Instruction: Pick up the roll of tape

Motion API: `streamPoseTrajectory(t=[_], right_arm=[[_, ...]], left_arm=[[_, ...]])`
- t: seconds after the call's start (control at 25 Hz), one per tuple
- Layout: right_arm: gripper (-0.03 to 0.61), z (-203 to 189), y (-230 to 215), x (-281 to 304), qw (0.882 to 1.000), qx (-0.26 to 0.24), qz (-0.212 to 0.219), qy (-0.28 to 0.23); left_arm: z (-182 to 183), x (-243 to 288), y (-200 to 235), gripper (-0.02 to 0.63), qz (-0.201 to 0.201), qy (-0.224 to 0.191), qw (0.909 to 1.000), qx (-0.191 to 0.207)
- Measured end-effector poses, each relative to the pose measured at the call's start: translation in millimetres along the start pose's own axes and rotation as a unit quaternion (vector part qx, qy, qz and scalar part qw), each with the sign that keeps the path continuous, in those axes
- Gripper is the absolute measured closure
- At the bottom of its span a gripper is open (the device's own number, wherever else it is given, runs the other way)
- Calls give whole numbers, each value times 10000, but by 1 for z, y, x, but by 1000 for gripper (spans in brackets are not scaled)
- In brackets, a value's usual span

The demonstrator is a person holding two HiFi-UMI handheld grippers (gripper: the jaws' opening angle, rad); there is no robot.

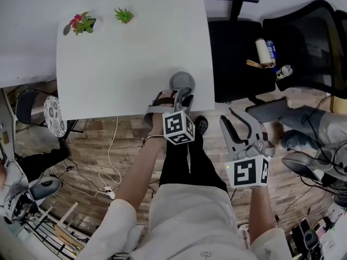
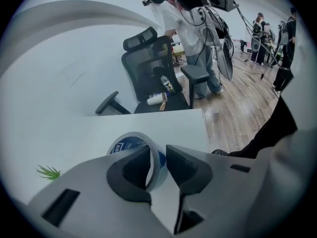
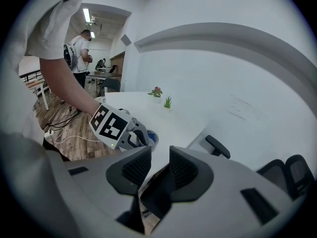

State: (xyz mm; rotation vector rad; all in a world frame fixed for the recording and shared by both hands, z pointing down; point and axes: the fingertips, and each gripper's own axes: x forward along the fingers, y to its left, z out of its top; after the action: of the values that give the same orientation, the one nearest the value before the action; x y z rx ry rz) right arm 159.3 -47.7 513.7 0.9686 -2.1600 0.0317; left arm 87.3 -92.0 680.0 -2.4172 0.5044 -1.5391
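The roll of tape (image 1: 181,81) is grey-white with a blue printed side and lies flat near the front right corner of the white table (image 1: 124,53). My left gripper (image 1: 176,93) reaches down over its near rim. In the left gripper view the tape (image 2: 130,144) has its wall between the jaws of the left gripper (image 2: 158,162). One pad is inside the ring. The other is just outside, with a sliver of blue showing. My right gripper (image 1: 227,116) hangs off the table over the floor, open and empty (image 3: 160,160). It looks toward the left gripper (image 3: 133,135) and the tape (image 3: 150,138).
Two small potted plants (image 1: 81,23) (image 1: 124,15) stand at the table's far left. A black office chair (image 1: 238,53) with a white bottle (image 1: 263,51) on its seat sits right of the table, another chair (image 1: 314,37) beyond it. Cables (image 1: 111,167) lie on the wooden floor.
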Motion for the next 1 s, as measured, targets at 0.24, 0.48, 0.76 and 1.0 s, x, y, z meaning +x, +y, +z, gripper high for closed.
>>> streamPoseTrajectory(t=[0.24, 0.48, 0.76, 1.0], right_arm=[[457, 4, 2, 3, 10000, -37, 39, 26], [457, 12, 4, 7, 10000, -82, 36, 30], [459, 31, 1, 16, 9999, -124, 5, -44], [459, 55, -5, 23, 9997, -206, -55, -135]], left_arm=[[0, -3, 0, 525, 24, -37, 9999, -115], [-6, -9, 0, 549, 70, -51, 9998, -157], [-13, -19, 13, 552, 117, -82, 9997, -212], [-19, -32, 34, 552, 217, -122, 9993, -293]])
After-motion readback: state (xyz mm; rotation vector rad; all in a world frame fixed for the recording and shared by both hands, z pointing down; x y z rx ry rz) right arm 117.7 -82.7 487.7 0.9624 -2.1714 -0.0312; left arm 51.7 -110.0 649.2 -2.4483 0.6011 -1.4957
